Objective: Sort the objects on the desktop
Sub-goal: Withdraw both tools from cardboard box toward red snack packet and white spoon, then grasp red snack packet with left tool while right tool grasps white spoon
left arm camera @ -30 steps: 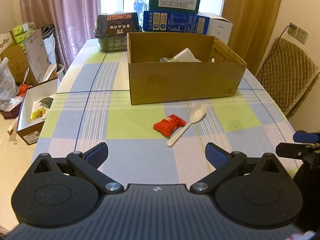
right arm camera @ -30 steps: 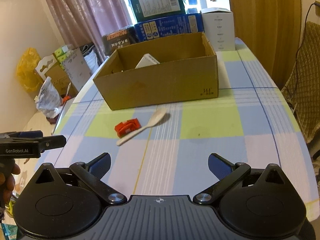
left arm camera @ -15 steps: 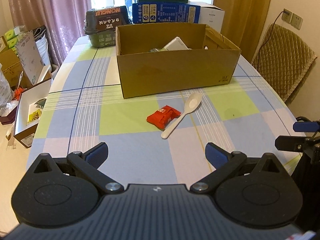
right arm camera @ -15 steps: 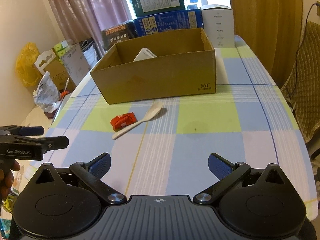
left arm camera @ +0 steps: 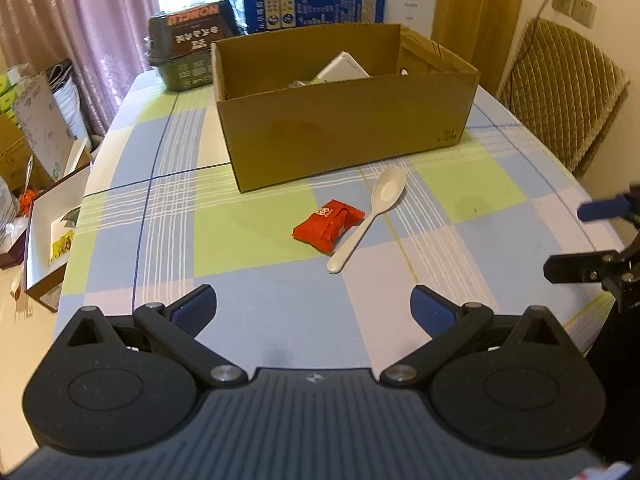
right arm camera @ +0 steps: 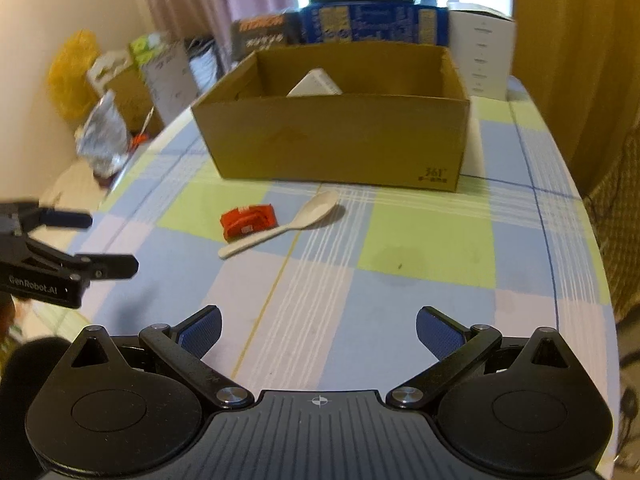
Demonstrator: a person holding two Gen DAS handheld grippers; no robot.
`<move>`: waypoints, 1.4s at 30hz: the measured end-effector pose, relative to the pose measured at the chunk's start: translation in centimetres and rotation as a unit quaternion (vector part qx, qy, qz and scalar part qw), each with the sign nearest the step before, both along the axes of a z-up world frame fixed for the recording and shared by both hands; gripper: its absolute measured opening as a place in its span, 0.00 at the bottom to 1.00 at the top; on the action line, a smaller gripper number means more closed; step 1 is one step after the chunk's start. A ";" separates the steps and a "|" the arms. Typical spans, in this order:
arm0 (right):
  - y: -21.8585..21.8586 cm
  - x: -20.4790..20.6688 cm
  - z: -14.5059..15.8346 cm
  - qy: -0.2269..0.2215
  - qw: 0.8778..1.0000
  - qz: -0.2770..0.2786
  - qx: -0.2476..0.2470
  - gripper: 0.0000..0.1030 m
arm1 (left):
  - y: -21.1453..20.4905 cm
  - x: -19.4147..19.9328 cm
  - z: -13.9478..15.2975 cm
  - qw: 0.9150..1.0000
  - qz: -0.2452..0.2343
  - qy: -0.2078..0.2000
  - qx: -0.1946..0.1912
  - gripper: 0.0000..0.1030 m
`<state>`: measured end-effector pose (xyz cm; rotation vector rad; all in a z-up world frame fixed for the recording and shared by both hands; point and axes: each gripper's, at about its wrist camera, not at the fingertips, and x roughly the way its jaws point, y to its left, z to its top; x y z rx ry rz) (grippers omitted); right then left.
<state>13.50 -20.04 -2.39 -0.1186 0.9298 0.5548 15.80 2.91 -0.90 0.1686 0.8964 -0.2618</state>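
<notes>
The left gripper point(left arm camera: 314, 306) is hovering low over the near part of the checked tablecloth point(left arm camera: 248, 232), its blue-padded fingers point(left arm camera: 192, 312) spread wide with nothing between them. The right gripper point(right arm camera: 318, 330) is hanging at a similar height to its right, likewise spread wide and empty. A red snack packet point(left arm camera: 329, 224) is lying flat on the cloth ahead of both tools, well apart from their fingertips and a little right of centre in the left wrist view. A white plastic spoon point(left arm camera: 368, 218) is lying just to the right of the packet, its handle running along the packet's right edge, touching or nearly so, and pointing toward the near side, its bowl facing up toward the far side. Beyond them an open cardboard box point(left arm camera: 344, 132) is standing on the table, with a white flat object point(left arm camera: 342, 70) leaning inside it. Stacked printed cartons point(left arm camera: 312, 4) are sitting behind the box at the far edge. In the right wrist view the left gripper is showing at the left edge, left of the packet.
</notes>
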 end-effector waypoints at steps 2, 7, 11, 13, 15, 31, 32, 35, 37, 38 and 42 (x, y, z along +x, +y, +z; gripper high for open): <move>0.6 0.8 -0.3 0.003 1.000 0.018 -0.020 0.98 | -0.1 0.6 -0.3 1.000 -0.015 0.003 0.002 0.98; 2.5 2.8 -0.8 -0.029 0.990 0.107 -0.085 0.98 | -0.5 2.5 -1.2 0.998 -0.062 0.012 0.016 0.98; 4.2 4.6 -1.4 -0.068 0.970 0.188 -0.136 0.98 | -0.7 4.5 -2.2 0.995 -0.097 0.024 0.029 0.98; 5.1 5.4 -2.1 -0.082 0.956 0.235 -0.155 0.98 | -0.9 5.5 -2.8 0.992 -0.119 0.026 0.043 0.98; 6.0 6.2 -2.7 -0.093 0.940 0.283 -0.166 0.98 | -1.2 6.3 -3.3 0.988 -0.141 0.024 0.057 0.98; 10.6 11.4 -8.6 -0.119 0.825 0.503 -0.228 0.72 | -2.8 13.9 -6.9 0.958 -0.276 0.053 0.062 0.70; 10.8 11.8 -8.9 -0.117 0.822 0.508 -0.228 0.70 | -2.9 14.2 -7.1 0.956 -0.280 0.057 0.064 0.67; 11.4 12.8 -9.6 -0.115 0.813 0.522 -0.231 0.67 | -2.8 14.9 -7.9 0.953 -0.287 0.067 0.064 0.53; 11.9 13.4 -10.0 -0.107 0.810 0.531 -0.224 0.65 | -2.8 15.2 -8.3 0.952 -0.292 0.074 0.061 0.44; 12.1 13.8 -10.2 -0.103 0.808 0.535 -0.224 0.65 | -2.8 15.4 -8.4 0.951 -0.294 0.076 0.059 0.43; 13.1 14.8 -10.9 -0.088 0.800 0.549 -0.223 0.61 | -2.8 15.7 -9.1 0.948 -0.301 0.086 0.050 0.38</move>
